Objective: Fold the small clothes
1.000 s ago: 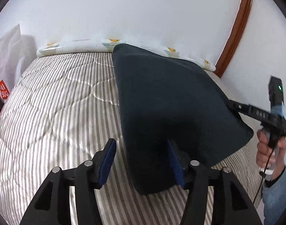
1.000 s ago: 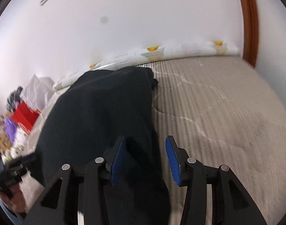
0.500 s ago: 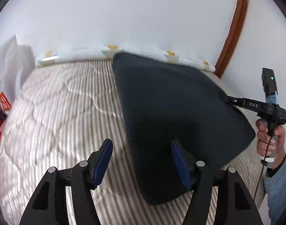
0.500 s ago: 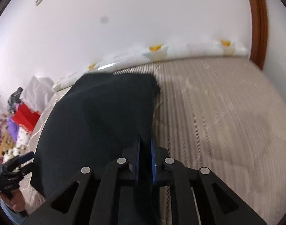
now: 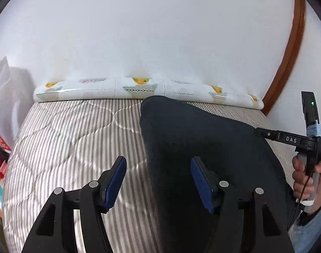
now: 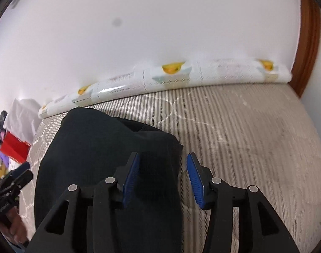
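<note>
- Left wrist view: my left gripper is spread wide and holds nothing; the left edge of the dark garment runs between its fingers, and the right finger lies over the cloth.
- Right wrist view: my right gripper is likewise released, with the garment's right edge between its fingers.
- The garment lies on the striped bed, its far end close to the rolled white mat at the wall.
- Risk, as I judge it: closing either gripper here may pinch the bed cover along with the cloth, because the fabric lies flat on soft quilting.
- Risk: a raised bunch shows near the far right corner; folding over it would trap a crease.
- Risk: if one gripper catches a single layer and the other takes two, the fold would come out skewed.
- Whether the cloth is already doubled, I cannot tell.
</note>
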Demonstrator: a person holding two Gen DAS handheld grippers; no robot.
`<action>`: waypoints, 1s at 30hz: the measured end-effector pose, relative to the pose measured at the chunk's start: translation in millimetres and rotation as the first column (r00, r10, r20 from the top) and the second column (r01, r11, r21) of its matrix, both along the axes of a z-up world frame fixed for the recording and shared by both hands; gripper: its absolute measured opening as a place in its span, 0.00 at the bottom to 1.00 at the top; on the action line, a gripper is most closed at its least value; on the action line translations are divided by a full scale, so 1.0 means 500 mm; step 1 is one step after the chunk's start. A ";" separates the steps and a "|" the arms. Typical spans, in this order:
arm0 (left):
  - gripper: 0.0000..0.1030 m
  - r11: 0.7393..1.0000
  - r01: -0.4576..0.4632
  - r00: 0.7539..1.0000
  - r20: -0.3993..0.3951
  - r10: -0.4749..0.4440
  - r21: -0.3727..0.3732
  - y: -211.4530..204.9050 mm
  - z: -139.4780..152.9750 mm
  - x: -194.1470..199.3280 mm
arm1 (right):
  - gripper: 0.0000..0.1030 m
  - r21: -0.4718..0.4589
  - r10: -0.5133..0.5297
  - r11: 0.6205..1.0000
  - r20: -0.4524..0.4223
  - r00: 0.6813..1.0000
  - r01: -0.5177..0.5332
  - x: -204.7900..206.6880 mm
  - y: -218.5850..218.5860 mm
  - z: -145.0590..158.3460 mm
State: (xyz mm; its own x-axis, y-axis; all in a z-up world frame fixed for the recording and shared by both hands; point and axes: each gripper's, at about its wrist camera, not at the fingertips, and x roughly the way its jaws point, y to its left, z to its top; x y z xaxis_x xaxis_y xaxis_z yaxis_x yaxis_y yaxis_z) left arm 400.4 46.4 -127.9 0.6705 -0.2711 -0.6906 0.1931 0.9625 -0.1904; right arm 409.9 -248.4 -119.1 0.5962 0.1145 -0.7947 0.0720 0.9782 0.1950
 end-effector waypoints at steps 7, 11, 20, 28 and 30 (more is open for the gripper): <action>0.59 0.999 0.035 0.999 -0.017 -0.035 0.019 -0.040 -0.026 0.081 | 0.46 0.050 -0.002 0.999 -0.082 0.997 0.006 0.068 -0.004 -0.028; 0.59 0.998 0.058 0.995 -0.076 -0.059 -0.015 -0.045 -0.061 0.111 | 0.35 0.027 0.033 0.999 -0.071 0.997 -0.031 0.073 0.004 -0.034; 0.60 0.998 0.054 0.996 -0.069 -0.055 -0.022 -0.027 -0.061 0.102 | 0.02 -0.069 0.062 0.996 0.068 0.996 -0.057 0.059 0.006 -0.029; 0.60 0.999 0.000 0.996 -0.084 -0.004 -0.049 0.016 -0.053 0.117 | 0.03 -0.081 0.067 0.995 0.056 0.996 -0.062 0.063 0.013 -0.039; 0.59 0.996 -0.008 0.995 -0.096 0.000 -0.089 0.027 -0.059 0.123 | 0.04 -0.103 0.077 0.992 0.044 0.996 -0.072 0.061 0.015 -0.038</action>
State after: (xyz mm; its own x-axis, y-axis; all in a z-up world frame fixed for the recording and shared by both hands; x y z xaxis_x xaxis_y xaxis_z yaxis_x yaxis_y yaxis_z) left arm 461.8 59.9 -157.3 0.6036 -0.3321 -0.7248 0.1660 0.9416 -0.2932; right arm 440.3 -240.7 -137.9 0.6262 0.0803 -0.7755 -0.0084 0.9953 0.0963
